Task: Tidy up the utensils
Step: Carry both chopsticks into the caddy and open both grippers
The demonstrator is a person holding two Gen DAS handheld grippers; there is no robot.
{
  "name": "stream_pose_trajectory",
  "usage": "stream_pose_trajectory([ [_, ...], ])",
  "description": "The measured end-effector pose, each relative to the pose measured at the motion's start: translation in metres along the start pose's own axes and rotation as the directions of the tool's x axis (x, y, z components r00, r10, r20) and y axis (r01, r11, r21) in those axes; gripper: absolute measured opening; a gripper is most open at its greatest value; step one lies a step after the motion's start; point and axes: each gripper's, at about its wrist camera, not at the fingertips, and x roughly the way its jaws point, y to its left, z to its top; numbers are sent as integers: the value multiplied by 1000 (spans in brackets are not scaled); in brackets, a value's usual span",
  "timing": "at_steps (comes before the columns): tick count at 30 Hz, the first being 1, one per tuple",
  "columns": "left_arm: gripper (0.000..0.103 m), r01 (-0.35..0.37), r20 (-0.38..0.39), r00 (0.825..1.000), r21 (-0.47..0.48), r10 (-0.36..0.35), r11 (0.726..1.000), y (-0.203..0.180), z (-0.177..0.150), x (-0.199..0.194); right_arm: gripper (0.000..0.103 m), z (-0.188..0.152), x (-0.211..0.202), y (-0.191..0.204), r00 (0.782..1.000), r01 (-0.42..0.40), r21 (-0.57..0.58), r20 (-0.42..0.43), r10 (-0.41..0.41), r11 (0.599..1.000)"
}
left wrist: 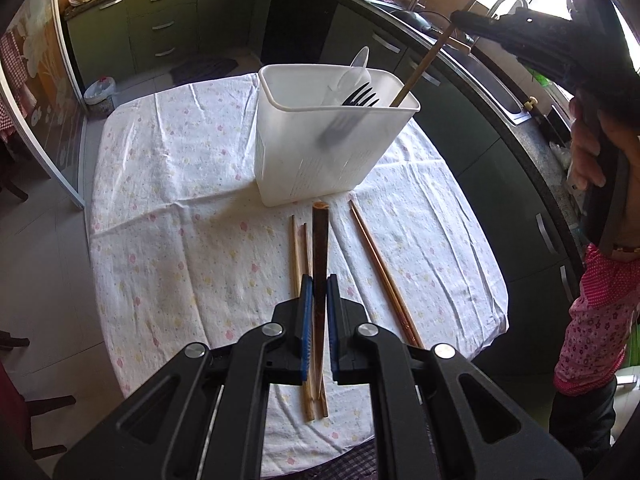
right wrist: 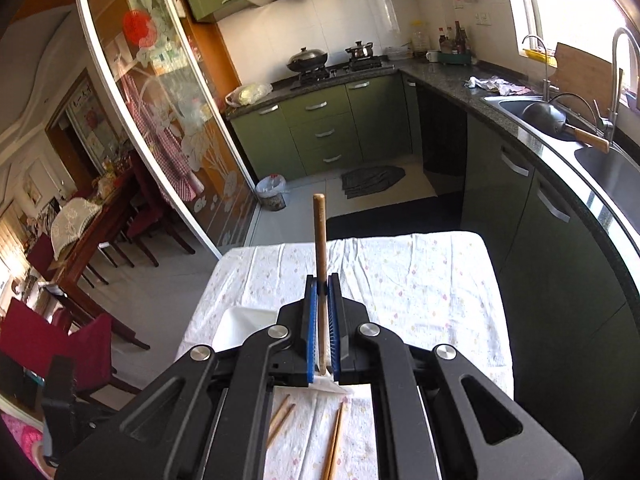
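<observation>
Between the blue pads of the left gripper [left wrist: 319, 292] sat a dark brown chopstick [left wrist: 320, 248], clamped near its middle, its far tip reaching toward the foot of the white utensil holder [left wrist: 320, 152] on the flowered tablecloth [left wrist: 180, 220]. The right gripper [right wrist: 322, 280] was likewise shut, on a lighter wooden chopstick [right wrist: 319, 232]; the left wrist view showed that stick slanting down with its lower end already inside the holder's right corner. In the holder stood a black plastic fork [left wrist: 358, 96] and a clear plastic spoon [left wrist: 356, 68]. Loose on the cloth lay a pale pair of chopsticks [left wrist: 298, 248] just left of the held one and a reddish pair [left wrist: 380, 264] to its right (none of them touching the holder).

Judging by this, the step in hand was dropping the right stick into the holder while the left carried its own up for the same. Next, the right jaws would need to open once the stick stands clear of the fork, and the left must tilt its stick upright over the rim
</observation>
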Motion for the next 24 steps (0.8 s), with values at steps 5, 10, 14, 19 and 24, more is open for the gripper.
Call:
stream_pose_trajectory([
  [5,7,3,23,1000,14,-3,1000,-8,3,-14,42,-28,14,13,998,40,-84,-35,-43,996],
  [10,7,16,73,997,26,-18,1000,-18,13,-41,42,-43,-27,14,998,5,-73,63,0,997],
  [14,7,6,181,983,43,-14,999,-31,36,-83,44,-62,-64,8,992,-44,-65,115,52,997],
  [19,7,-37,384,923,71,7,997,-54,83,-145,44,-103,-89,-2,984,-107,-52,137,113,993],
  [24,7,-167,575,815,121,68,979,-79,125,-173,44,-146,-100,-16,976,-167,-15,140,167,986],
])
